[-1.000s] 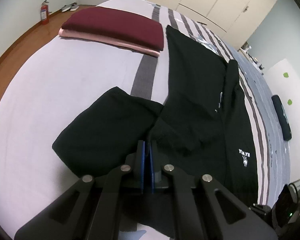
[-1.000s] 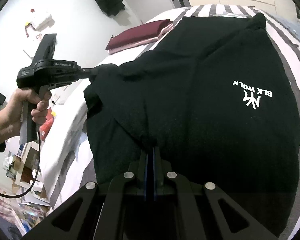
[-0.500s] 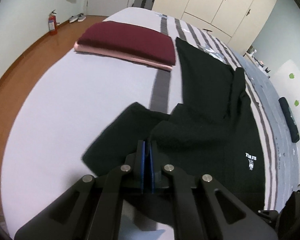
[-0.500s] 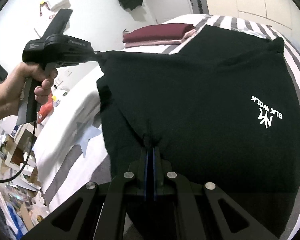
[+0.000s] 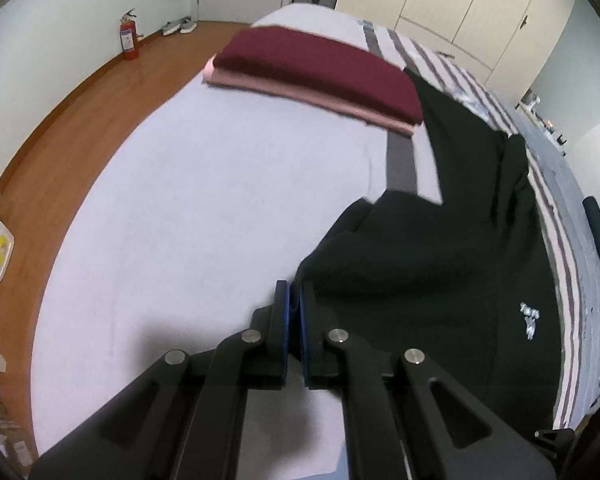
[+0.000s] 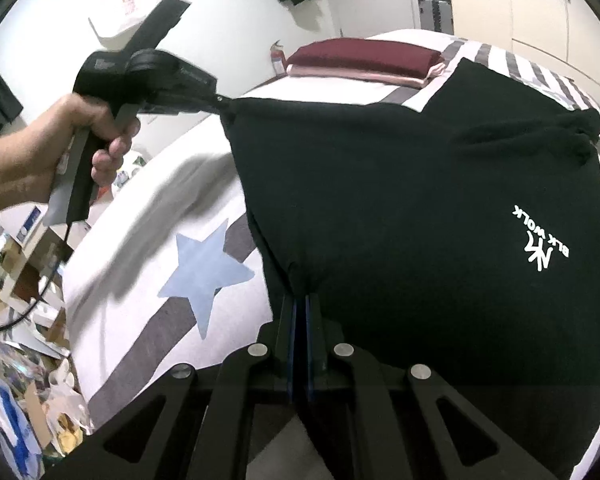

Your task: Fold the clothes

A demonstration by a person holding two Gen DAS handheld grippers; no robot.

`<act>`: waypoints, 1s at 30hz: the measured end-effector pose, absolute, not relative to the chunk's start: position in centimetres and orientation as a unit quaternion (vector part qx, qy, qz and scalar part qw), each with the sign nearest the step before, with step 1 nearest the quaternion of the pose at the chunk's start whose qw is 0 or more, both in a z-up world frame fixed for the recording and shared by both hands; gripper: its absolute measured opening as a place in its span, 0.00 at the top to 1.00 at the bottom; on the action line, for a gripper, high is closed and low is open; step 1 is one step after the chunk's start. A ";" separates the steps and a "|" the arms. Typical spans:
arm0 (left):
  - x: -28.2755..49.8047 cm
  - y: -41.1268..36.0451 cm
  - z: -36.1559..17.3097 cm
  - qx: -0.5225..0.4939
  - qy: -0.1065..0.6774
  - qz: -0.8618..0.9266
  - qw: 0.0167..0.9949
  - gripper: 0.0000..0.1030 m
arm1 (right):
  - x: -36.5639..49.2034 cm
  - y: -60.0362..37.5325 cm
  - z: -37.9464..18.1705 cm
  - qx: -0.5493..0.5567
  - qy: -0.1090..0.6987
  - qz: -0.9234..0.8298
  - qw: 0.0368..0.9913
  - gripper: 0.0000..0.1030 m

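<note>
wrist views angled down, sharing bed (image 5: 204, 184)

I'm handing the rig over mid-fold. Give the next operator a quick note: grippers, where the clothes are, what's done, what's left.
Left gripper: shut on one corner of the black T-shirt, lifted off the bed.
Right gripper: shut on the shirt's near edge.
Shirt: stretched between both grippers, rest draped on the bed, logo up.
Done: maroon and pink items folded and stacked at the far end.
Left: finish folding the shirt, probably add it to the stack.
</note>
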State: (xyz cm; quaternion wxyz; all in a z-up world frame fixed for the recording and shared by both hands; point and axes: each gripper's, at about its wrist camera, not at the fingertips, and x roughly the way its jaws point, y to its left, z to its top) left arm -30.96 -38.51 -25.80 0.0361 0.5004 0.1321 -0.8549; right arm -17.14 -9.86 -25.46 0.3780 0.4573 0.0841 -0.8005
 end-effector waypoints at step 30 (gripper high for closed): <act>-28.6 -37.6 -25.6 0.476 0.159 -0.863 0.052 0.92 | -15.7 -6.8 -25.3 0.495 0.054 -0.771 0.396 0.79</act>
